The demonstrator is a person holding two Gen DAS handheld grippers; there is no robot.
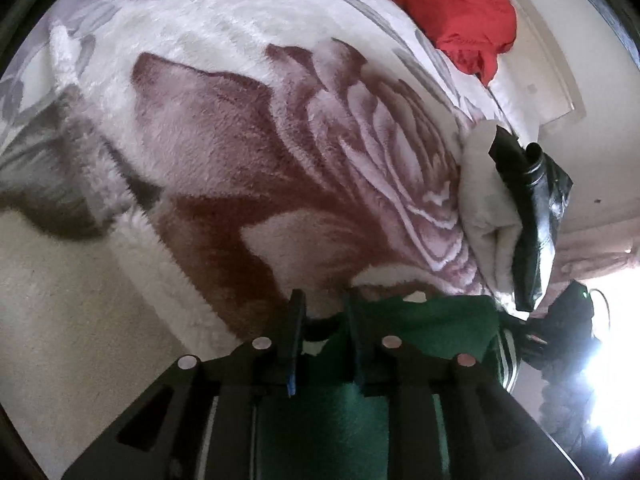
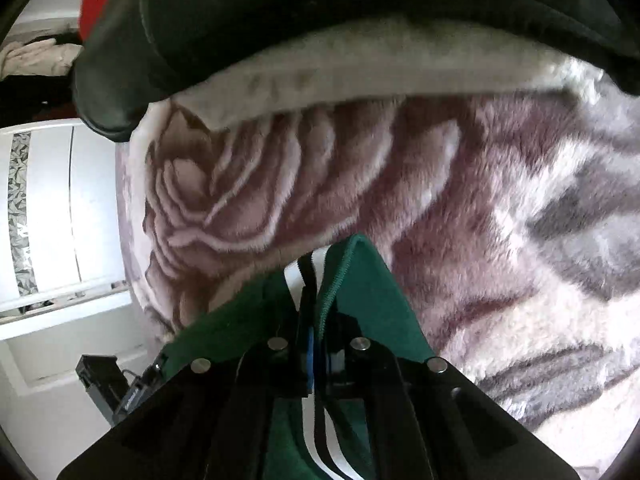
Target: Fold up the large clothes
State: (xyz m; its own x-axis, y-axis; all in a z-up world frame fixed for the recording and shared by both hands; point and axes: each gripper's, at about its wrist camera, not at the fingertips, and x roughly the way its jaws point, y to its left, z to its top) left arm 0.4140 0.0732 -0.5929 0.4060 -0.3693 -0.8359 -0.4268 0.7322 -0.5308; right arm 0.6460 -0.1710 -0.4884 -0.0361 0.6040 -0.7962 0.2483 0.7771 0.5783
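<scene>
A green zip jacket (image 1: pixel 440 320) with black-and-white striped trim lies at the near edge of a plush rose-patterned blanket (image 1: pixel 240 140). My left gripper (image 1: pixel 325 300) is shut on its edge; dark trim and green cloth fill the narrow gap between the fingers. In the right wrist view, my right gripper (image 2: pixel 314 300) is shut tight on the green jacket (image 2: pixel 368 280), right at the zip and the striped band. The cloth rises to a peak at these fingers. The rest of the jacket hangs hidden below both grippers.
A black leather-look jacket (image 1: pixel 532 208) with white fleece lining (image 1: pixel 488 200) lies folded on the blanket's right side and fills the top of the right wrist view (image 2: pixel 280 8). A red garment (image 1: pixel 452 8) lies further back. A white wardrobe (image 2: pixel 48 208) stands beside the bed.
</scene>
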